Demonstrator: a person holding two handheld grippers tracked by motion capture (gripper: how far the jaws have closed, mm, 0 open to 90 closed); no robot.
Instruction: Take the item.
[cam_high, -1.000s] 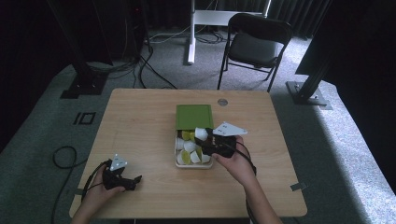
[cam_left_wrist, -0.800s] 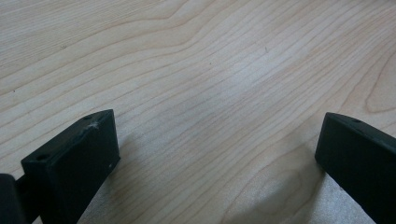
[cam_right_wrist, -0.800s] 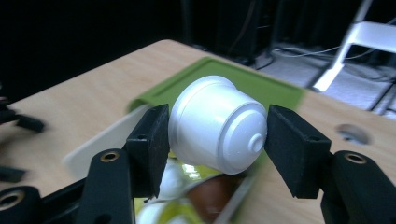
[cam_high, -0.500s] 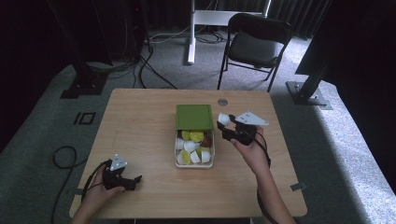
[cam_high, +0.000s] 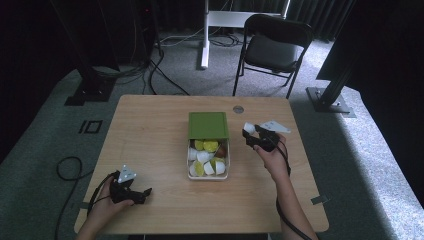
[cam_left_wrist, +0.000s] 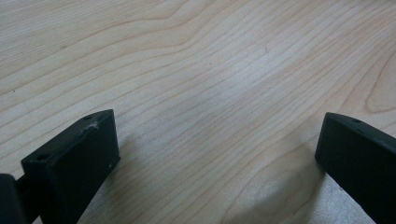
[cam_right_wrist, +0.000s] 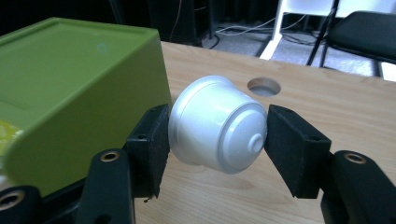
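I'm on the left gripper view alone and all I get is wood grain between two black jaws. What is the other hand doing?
Observer: The right gripper is shut on a white capsule, lying sideways between its pads.
Operator: Where is it over the table?
Observer: Right of the open box, beside its green lid.
Operator: What's left in the box?
Observer: White and yellow capsules, loosely piled.
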